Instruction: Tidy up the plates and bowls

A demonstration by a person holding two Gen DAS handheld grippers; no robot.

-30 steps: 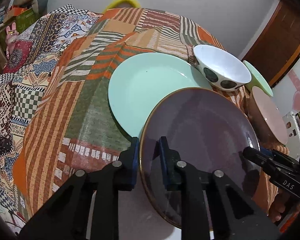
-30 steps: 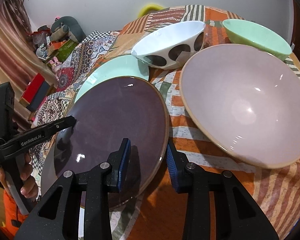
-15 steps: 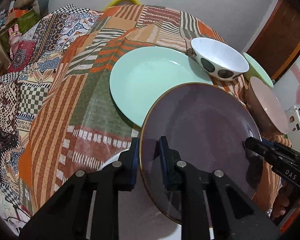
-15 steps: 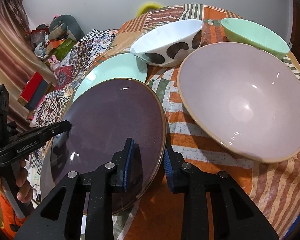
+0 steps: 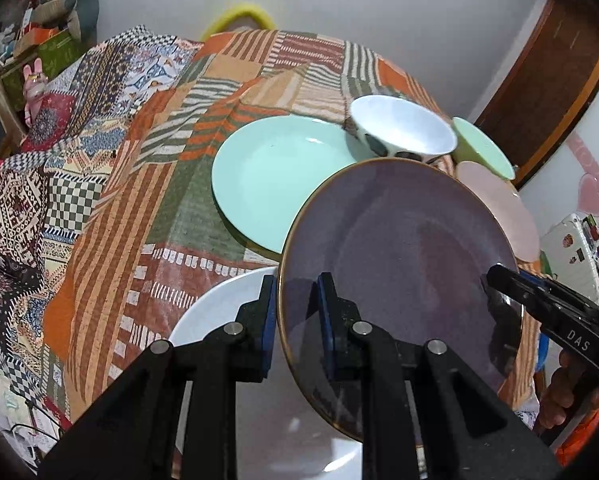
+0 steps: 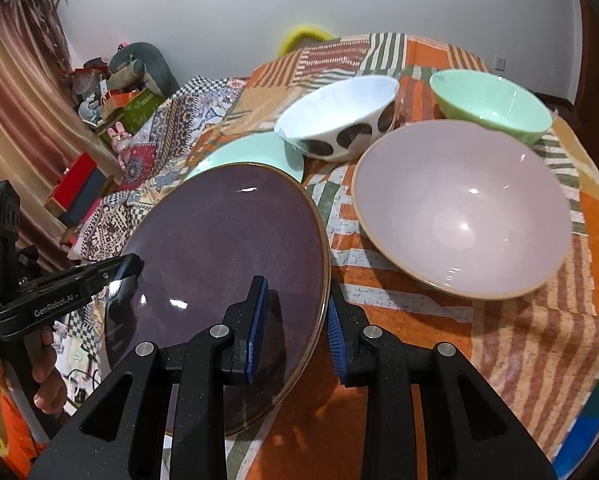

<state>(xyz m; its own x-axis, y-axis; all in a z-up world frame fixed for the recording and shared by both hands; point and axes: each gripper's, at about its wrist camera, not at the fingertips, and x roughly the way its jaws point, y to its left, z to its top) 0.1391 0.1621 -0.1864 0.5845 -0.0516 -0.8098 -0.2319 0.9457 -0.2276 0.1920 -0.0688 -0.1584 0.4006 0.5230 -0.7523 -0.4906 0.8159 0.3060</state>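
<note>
**Purple plate held at both rims, lifted over the white plate**

I have the purple plate [image 5: 399, 264] off the desk [image 6: 499, 340], tilted, its near edge above a white plate [image 5: 227, 312] that lies directly beneath it. My left hand-held gripper [image 5: 297, 316] is clenched on the plate's left rim, one blue pad on top and one underneath. My right hand-held gripper [image 6: 295, 324] straddles the opposite rim; its jaws have just been closing, and the pads now sit either side of the rim with the plate between them, so I read it as grasping too. Taking a wide, glazed plate at two opposite points makes sense to me: one pinch at the edge would let it swing or slip.

Just beyond the purple plate lies the mint plate [image 5: 279, 176], flat on the patchwork cloth, and I judge it the likely place to stack this one. Behind it, a white spotted bowl [image 6: 339, 124] touches or overlaps the mint plate's far edge. The pink bowl [image 6: 463, 216] sits close to the right of my load, with the mint bowl [image 6: 491, 100] behind it. The bowls crowd that side, so I would carry the plate high enough to clear their rims.
</note>
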